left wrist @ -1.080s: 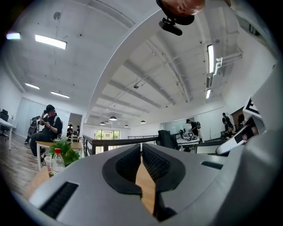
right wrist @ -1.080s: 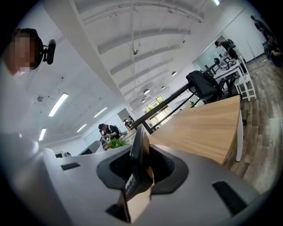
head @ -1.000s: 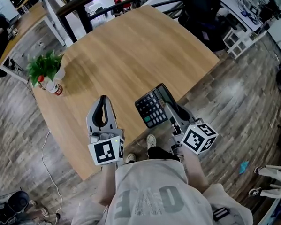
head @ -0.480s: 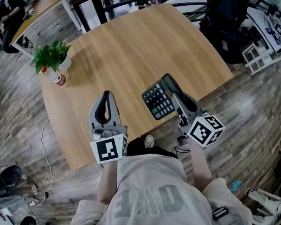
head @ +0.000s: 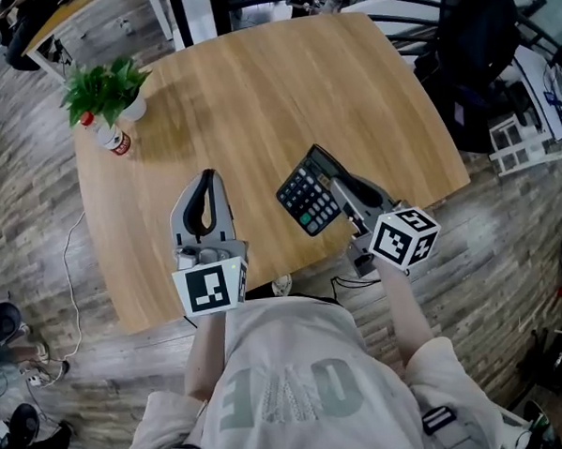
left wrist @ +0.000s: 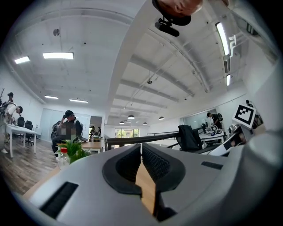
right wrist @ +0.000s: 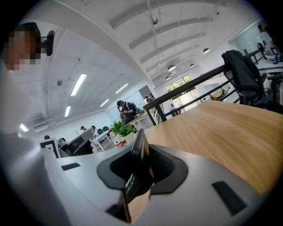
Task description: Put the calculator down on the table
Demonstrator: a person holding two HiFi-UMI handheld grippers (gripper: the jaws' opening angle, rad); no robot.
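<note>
**Calculator clamped in the right jaws, not yet on the counter**

Right hand-held gripper (head: 339,193): jaws narrow, pads pressing on the calculator (head: 307,200). In the right gripper view the calculator (right wrist: 139,152) sits edge-on between the pads, upright, with its far end poking past the jaw tips. From the head view we see its key face tilted up toward the camera, with the display end away from us.

Left hand-held gripper (head: 204,187): jaws together, nothing between them. The left gripper view shows only a sliver of wood through the slit. It hangs over the counter (head: 256,98) just beside the calculator and is not touching it.

The calculator is over the near part of the counter, close to the edge on our side. We can't tell whether its lower edge touches the wood, and we read it as airborne.

Further out, a potted plant (head: 105,85) and a small bottle (head: 114,141) stand at the far left corner, well apart. A black chair (head: 477,30) stands off the right side.

We judge the step as carry done, placement pending. The next move calls for:
- rolling the wrist so the calculator's back faces the wood
- lowering until it lies flat
- only then parting the jaws and backing straight out

Risk: released on edge this near the rim, it could tip or slide off.
</note>
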